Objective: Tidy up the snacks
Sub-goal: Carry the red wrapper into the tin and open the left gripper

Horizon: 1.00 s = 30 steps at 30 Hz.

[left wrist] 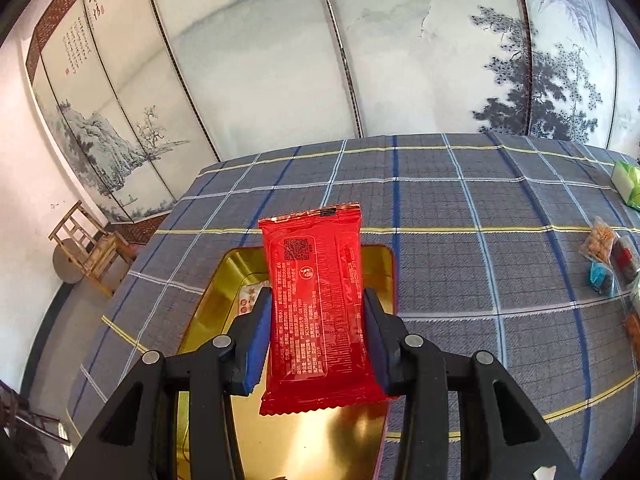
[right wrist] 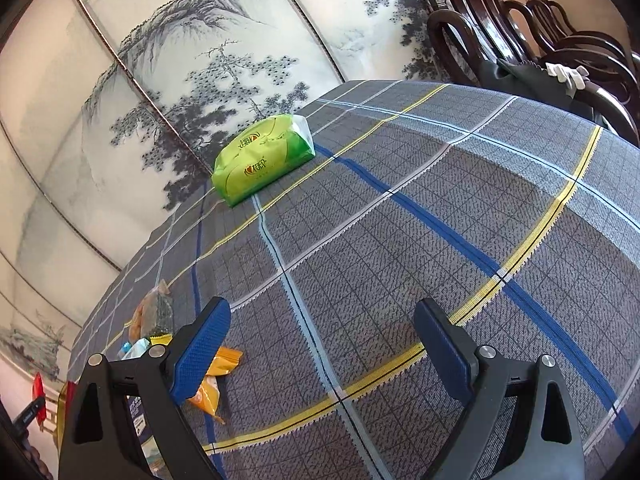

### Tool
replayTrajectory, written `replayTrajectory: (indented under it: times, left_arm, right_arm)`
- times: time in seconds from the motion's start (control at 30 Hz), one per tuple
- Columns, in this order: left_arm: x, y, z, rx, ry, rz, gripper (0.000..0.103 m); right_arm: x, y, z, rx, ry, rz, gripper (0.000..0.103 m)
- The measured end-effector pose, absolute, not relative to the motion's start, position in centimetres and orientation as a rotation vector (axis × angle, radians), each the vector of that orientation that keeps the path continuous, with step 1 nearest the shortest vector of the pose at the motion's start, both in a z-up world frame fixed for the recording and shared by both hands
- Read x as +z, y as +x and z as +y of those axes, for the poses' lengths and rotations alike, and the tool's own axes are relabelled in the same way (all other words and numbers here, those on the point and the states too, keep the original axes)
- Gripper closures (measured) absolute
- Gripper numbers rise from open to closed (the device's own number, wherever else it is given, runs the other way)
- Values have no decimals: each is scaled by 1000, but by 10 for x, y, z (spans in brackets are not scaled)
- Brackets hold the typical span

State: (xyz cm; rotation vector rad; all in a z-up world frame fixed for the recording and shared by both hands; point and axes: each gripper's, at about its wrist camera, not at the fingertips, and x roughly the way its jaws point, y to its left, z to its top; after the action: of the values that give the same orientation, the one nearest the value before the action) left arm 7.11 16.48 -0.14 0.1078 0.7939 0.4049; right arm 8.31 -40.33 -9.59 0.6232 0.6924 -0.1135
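Observation:
My left gripper (left wrist: pixel 316 300) is shut on a red snack packet (left wrist: pixel 316 308), held upright above an open gold tin (left wrist: pixel 304 440) on the checked tablecloth. A small white packet (left wrist: pixel 250 300) lies inside the tin. My right gripper (right wrist: pixel 322 328) is open and empty, low over the cloth. Orange snack packets (right wrist: pixel 218 376) lie beside its left finger, with more small snacks (right wrist: pixel 154 316) further left. In the left wrist view a cluster of small snacks (left wrist: pixel 608 260) lies at the right edge of the table.
A green tissue pack (right wrist: pixel 264 156) lies at the far side of the table, also showing in the left wrist view (left wrist: pixel 628 184). Dark wooden chairs (right wrist: pixel 520 32) stand behind the table at the right. A wooden stool (left wrist: pixel 90 248) stands on the floor at the left. A painted screen backs the table.

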Motion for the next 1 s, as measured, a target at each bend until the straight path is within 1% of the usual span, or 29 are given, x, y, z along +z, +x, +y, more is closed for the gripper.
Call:
replayTrajectory:
  times: [0.6, 1.0]
  left_arm:
    - [-40, 27, 227, 477, 84, 901, 64]
    - [-63, 13, 244, 477, 35, 960, 64]
  right_arm:
    - [-96, 83, -403, -111, 620, 695, 9]
    - [-96, 83, -403, -111, 621, 695, 9]
